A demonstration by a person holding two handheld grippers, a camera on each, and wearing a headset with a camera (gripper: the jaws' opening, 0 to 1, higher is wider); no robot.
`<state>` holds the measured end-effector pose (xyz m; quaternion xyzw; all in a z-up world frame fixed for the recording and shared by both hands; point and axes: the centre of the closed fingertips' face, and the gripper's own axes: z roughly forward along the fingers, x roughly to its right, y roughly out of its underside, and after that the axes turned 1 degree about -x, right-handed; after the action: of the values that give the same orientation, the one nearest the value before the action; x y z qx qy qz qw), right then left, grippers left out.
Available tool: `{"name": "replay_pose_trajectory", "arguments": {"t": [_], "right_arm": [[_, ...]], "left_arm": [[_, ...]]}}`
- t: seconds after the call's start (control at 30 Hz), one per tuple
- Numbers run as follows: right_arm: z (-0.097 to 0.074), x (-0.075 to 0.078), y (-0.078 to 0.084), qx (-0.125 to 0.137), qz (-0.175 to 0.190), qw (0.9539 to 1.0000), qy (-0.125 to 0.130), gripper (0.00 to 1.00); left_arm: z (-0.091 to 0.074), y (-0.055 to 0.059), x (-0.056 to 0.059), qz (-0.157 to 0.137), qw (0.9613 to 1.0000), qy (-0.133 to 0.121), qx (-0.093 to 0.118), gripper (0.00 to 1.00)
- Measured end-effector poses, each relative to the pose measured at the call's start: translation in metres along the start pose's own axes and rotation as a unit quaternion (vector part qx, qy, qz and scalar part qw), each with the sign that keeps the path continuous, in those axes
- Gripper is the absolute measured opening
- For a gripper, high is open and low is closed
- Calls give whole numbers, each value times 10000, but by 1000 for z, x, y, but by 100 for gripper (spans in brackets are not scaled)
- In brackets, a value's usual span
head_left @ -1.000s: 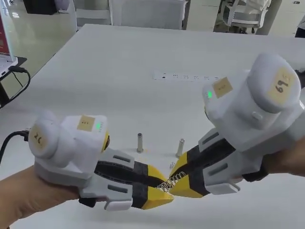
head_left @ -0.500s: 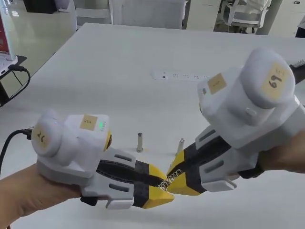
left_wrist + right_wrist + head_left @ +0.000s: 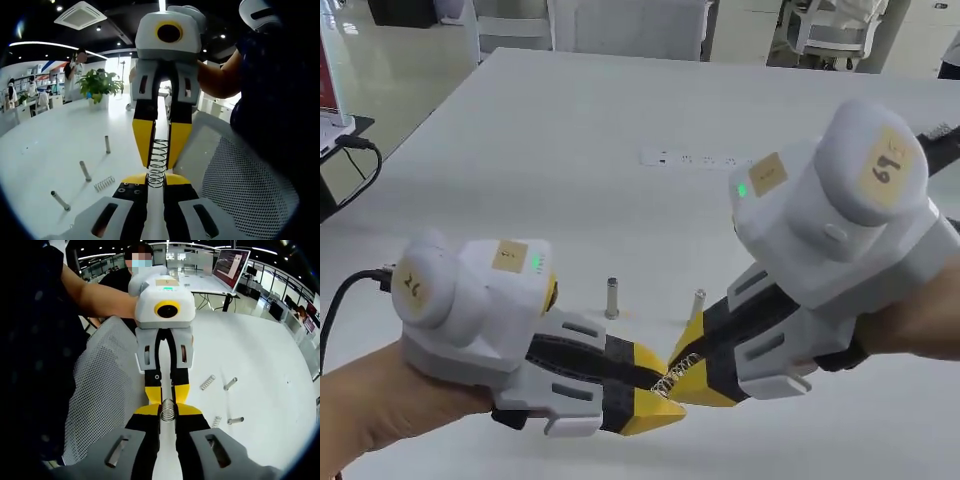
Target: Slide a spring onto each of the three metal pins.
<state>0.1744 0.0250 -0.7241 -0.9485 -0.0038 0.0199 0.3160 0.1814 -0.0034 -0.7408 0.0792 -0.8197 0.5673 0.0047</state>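
Spring (image 3: 675,372) is hanging in the air over the bench (image 3: 570,170), near the metal pins (image 3: 612,298). Fingers of the left gripper (image 3: 156,179) are squeezing one end. Fingers of the right gripper (image 3: 168,411) are squeezing the other.

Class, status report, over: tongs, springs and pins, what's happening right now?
One spring clamped between left tongs and right tongs, both shut. Three pins upright, bare. One spare spring loose beside them.
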Motion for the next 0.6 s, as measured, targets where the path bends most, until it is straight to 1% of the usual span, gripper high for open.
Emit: {"name": "replay_pose_trajectory", "arguments": {"t": [0.17,0.6], "right_arm": [[1,0,2,-27,12,10000,-20,8],[0,2,4,-106,-37,9999,34,8]], "left_arm": [[1,1,0,-1,10000,2,-24,3],[0,0,-1,-83,10000,-34,34,7]]}}
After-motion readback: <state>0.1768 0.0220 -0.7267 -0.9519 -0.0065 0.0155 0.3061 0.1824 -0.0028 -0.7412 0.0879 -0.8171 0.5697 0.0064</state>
